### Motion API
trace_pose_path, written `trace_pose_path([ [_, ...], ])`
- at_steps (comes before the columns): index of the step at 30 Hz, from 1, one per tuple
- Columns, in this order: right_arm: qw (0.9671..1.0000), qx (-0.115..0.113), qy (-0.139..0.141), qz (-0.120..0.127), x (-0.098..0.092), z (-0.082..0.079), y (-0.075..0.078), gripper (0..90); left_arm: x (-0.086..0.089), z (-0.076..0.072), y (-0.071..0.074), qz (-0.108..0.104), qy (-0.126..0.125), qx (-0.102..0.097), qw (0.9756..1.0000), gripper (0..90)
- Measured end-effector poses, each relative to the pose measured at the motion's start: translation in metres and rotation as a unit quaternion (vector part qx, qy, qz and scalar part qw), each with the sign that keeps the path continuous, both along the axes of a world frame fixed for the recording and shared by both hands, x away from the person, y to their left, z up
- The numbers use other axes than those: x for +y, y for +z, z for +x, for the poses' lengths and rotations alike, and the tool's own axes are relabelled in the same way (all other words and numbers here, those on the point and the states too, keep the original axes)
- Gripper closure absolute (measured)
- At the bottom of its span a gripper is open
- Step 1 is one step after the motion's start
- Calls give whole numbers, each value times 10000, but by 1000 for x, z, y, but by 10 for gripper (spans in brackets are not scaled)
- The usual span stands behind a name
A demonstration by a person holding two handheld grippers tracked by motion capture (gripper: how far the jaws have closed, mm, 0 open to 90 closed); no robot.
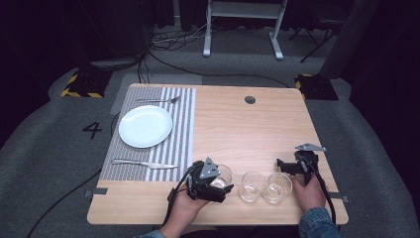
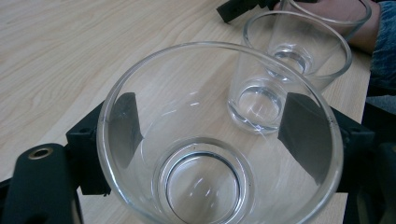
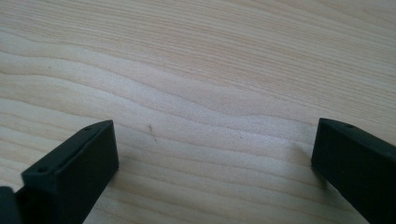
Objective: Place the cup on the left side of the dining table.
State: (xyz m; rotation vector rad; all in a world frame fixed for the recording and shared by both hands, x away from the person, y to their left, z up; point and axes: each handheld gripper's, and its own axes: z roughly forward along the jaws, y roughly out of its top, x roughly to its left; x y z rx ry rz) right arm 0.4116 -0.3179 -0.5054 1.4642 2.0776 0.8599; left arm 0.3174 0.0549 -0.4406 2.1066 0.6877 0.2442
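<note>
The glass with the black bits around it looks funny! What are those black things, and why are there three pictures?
The black things belong to a tool called a hand-held gripper. A person holds one in each hand and pinches things with its two jaws.

The top picture is from a camera above the wooden table. The other two come from little cameras riding on the grippers.

The left hand-held gripper has its jaws on either side of a glass, seemingly gripping it. Two more glasses, the middle glass and the right glass, stand beside it. The right hand-held gripper is open, holding nothing, over bare wood.

Farther away lies a striped mat with a white plate, a fork and a knife.
</note>
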Motion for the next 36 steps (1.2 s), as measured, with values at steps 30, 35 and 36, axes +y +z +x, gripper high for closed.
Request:
trace_pose_path([
  [30,10000,-2,1,0,0,0,0,8,67,29,51,-129,653,-269,9974,185],
  [35,10000,-2,2,0,0,0,0,8,78,38,52,-187,970,-224,9949,185],
  [36,10000,-1,0,1,0,0,0,8,80,40,52,-171,1035,-203,9943,185],
])
